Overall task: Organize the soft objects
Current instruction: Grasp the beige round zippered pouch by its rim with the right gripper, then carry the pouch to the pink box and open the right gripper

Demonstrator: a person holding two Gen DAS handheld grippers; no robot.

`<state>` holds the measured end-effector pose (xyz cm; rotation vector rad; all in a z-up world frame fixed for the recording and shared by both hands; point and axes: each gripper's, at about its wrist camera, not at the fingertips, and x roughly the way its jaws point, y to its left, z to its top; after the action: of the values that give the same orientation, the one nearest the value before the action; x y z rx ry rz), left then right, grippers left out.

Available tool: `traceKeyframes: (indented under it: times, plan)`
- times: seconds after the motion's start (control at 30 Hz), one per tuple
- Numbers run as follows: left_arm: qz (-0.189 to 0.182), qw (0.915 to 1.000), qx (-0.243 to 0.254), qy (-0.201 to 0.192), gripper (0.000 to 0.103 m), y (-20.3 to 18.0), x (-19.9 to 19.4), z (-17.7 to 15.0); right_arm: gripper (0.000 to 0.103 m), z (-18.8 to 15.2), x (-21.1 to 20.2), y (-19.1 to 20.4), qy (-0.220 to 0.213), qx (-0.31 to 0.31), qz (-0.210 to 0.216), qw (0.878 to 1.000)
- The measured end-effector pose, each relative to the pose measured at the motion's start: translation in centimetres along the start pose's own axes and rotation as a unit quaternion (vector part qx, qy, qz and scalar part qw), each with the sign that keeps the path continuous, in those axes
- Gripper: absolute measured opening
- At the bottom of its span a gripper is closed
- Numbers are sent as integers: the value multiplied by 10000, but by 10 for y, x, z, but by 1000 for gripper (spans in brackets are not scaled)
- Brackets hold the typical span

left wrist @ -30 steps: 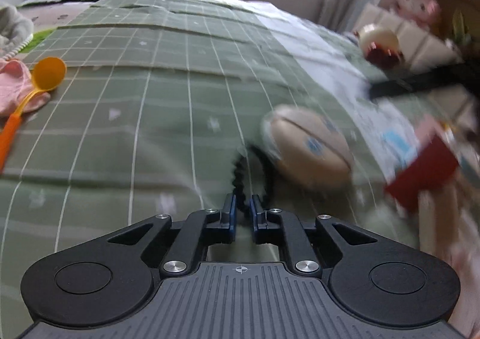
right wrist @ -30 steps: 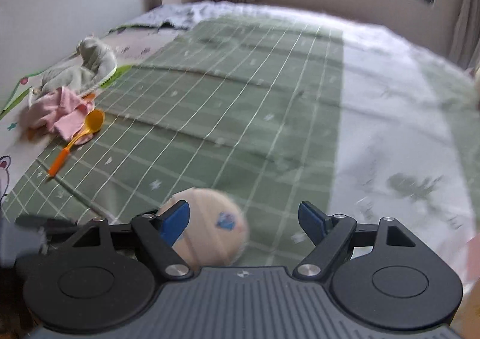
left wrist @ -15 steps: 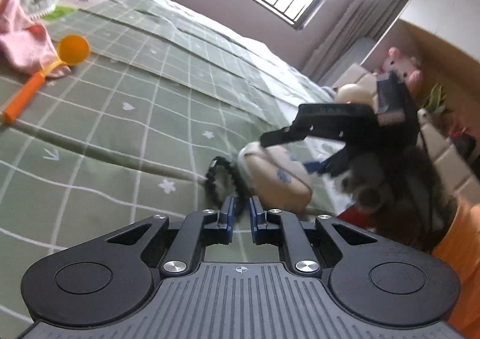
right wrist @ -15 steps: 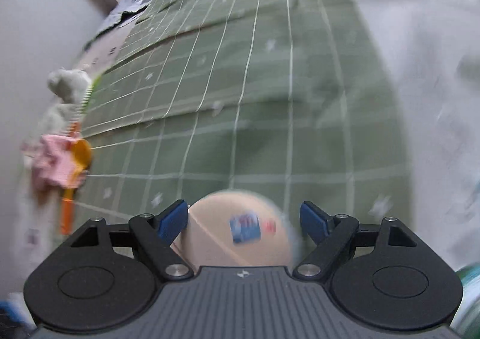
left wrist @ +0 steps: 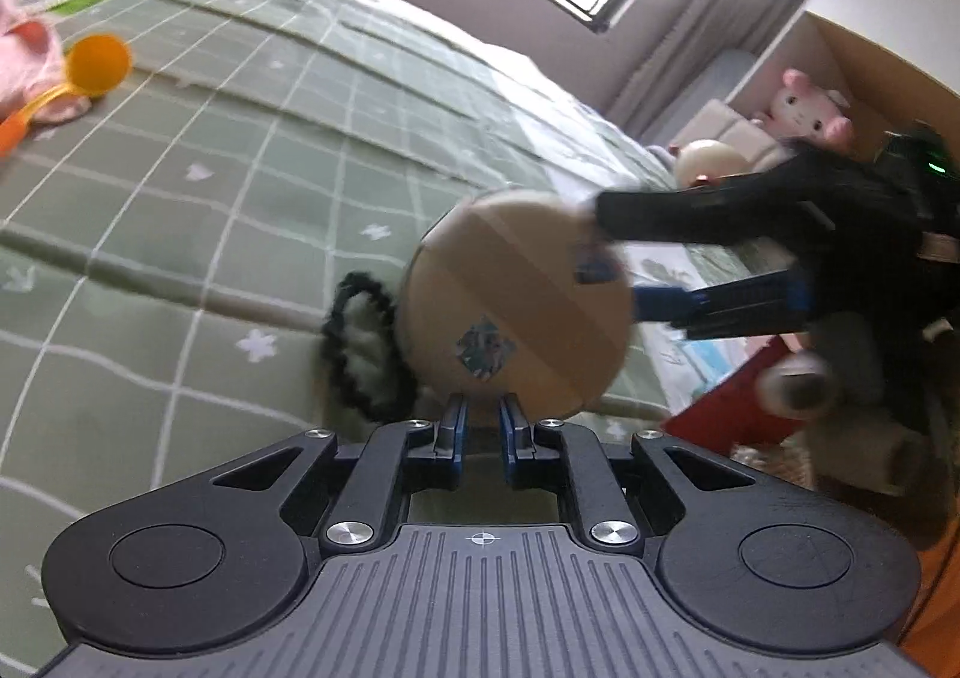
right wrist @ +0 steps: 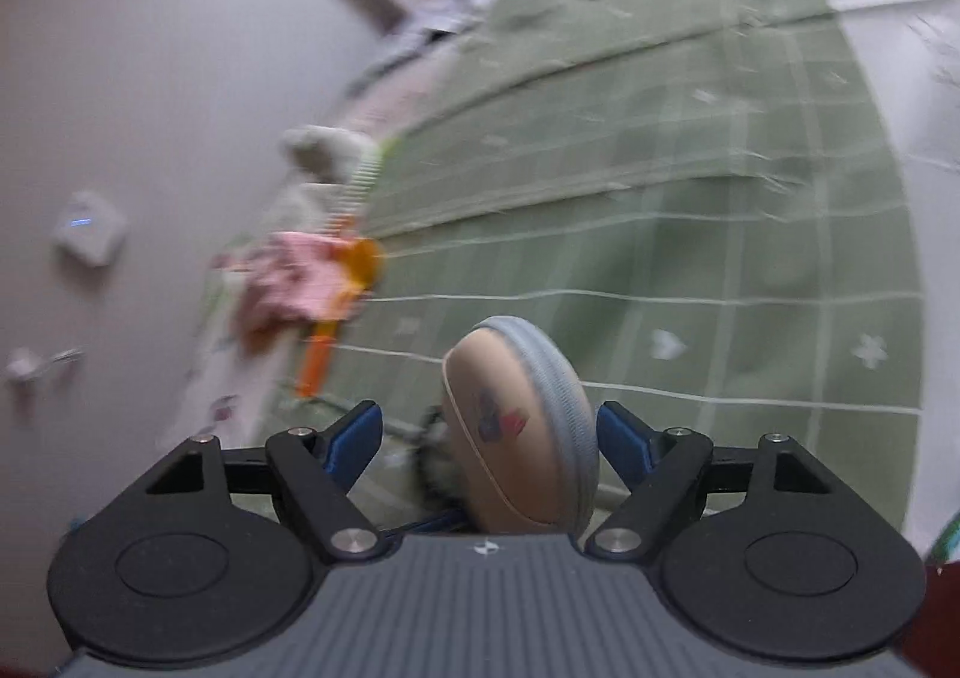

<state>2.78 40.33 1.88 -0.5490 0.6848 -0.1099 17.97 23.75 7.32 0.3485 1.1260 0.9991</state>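
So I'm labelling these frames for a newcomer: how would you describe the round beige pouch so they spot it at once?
Start at the green checked bedspread and go to its near edge. There, between the open right tongs, is the round beige pouch, tipped on edge. Unlike the black scrunchie beside it, it is a smooth disc with a grey zip band and a small blue print.

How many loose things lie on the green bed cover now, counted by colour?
Beige: 1, the round zip pouch, between the fingers of the right gripper
Black: 1, the hair scrunchie, by the left gripper
Orange: 1, the plastic spoon
Pink: 1, the small garment
Pale grey-green: 1, the crumpled cloth
Total: 5
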Motion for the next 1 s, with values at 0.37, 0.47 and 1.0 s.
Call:
traceKeyframes:
  times: [0.37, 0.47, 1.0]
  plan:
    - [-26, 10000, 83, 37, 13, 3, -9, -4, 40, 1, 22, 21, 151, -431, -678, 9967]
    - [178, 9979, 414, -461, 13, -12, -35, -1, 40, -12, -6, 46, -80, -1108, -1133, 9873]
    - [2108, 9636, 1634, 183, 21, -32, 42, 16, 40, -91, -81, 39, 195, -1681, -1672, 9713]
